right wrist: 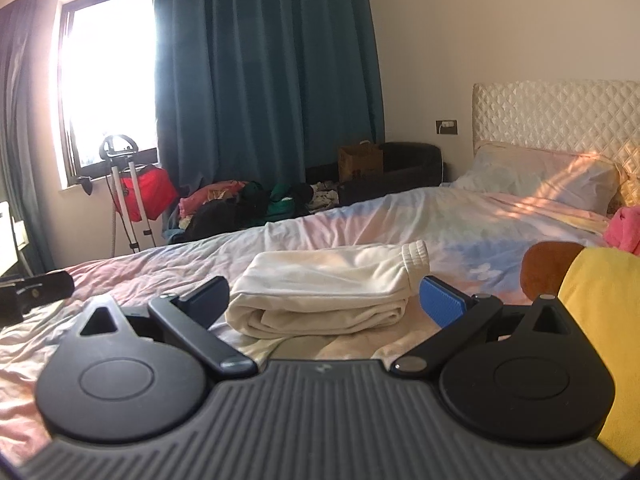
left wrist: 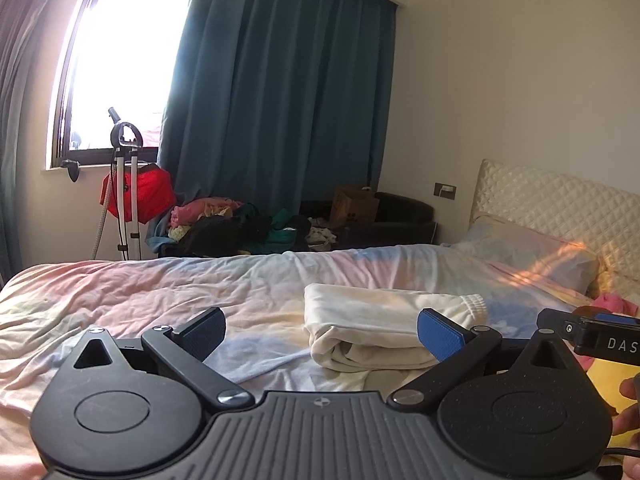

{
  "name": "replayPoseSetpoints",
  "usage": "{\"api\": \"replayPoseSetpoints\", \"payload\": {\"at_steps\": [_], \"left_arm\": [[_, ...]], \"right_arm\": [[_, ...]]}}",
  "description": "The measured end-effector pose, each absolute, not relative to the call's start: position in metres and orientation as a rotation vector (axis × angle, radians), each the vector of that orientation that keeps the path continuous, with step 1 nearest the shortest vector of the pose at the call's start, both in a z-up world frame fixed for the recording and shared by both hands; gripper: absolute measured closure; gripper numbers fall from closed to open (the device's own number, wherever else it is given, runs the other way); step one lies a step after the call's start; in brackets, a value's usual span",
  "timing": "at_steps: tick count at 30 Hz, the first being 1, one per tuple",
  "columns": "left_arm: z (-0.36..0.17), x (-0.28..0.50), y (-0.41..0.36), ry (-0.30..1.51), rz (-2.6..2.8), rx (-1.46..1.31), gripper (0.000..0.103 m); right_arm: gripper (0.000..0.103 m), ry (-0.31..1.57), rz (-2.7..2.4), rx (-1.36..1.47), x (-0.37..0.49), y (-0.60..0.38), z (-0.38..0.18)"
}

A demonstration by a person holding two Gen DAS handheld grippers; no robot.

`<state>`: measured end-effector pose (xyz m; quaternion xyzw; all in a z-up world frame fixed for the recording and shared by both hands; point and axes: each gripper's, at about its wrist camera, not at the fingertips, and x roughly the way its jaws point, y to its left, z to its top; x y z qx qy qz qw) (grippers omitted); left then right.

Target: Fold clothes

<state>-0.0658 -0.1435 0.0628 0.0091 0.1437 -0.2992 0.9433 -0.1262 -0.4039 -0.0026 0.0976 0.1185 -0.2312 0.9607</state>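
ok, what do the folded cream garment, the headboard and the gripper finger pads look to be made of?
Folded cream garment: soft matte knit, likely cotton fleece; thick rolled folds, ribbed cuff.
Headboard: quilted, padded upholstery with a slight sheen, satin or faux leather; diamond stitching catches light.
Finger pads: blue, finely textured, probably rubber; matte with a dotted grip pattern. The arms holding the fingers look like black moulded plastic.

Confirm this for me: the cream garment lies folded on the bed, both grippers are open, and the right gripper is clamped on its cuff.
Not quite. The right gripper is not clamped on the cuff: in the right wrist view its jaws stand wide apart, holding nothing. The rest holds: the cream garment lies folded on the bed, and the left gripper is open too.
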Motion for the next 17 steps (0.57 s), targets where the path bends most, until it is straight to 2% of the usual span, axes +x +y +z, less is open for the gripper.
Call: {"api": "replayPoseSetpoints", "payload": {"at_steps": [17], "left_arm": [[0.0594,-0.0642,-0.1366,0.295,-0.577,0.011,0.000]], "right_arm": [[0.000,0.266,-0.485,0.156,-0.1193,-0.3955,-0.0030]]}}
